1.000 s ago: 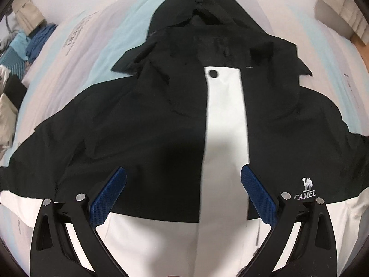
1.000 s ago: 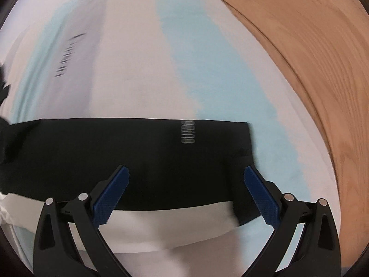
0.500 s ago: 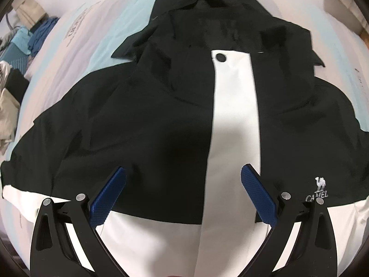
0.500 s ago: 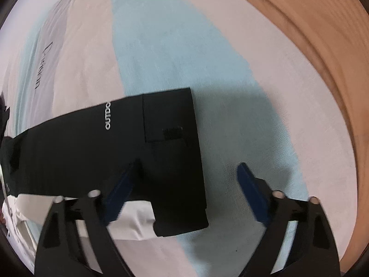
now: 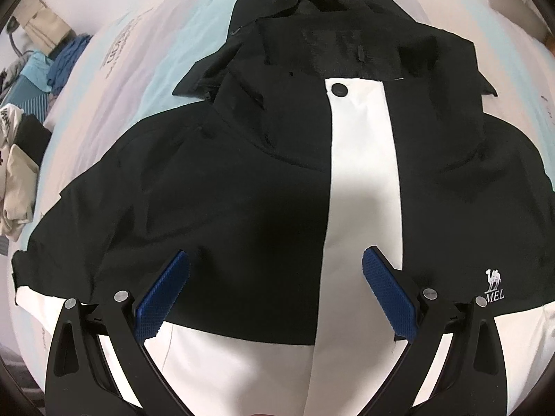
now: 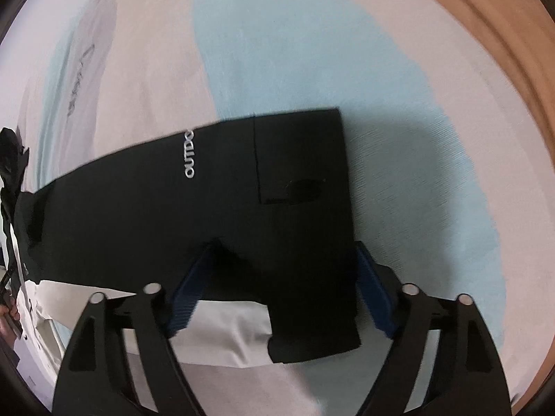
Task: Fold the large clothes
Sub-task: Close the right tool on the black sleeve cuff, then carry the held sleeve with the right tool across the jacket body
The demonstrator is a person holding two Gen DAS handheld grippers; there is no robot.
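Pastel-striped bedsheet (image 5: 145,79) under black-and-white jacket (image 5: 242,190)

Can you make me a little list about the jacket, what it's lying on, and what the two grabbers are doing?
jacket: black and white hooded jacket, spread front up
surface: bedspread with pale blue, white and grey stripes
sleeve: black sleeve lying flat, "OUTDO" lettering on it
left gripper: left gripper above the jacket's front, jaws wide, nothing held
right gripper: right gripper over the cuff end, jaws just reopened, straddling the sleeve, not pinching it
side pile: other clothes at the bed's edge
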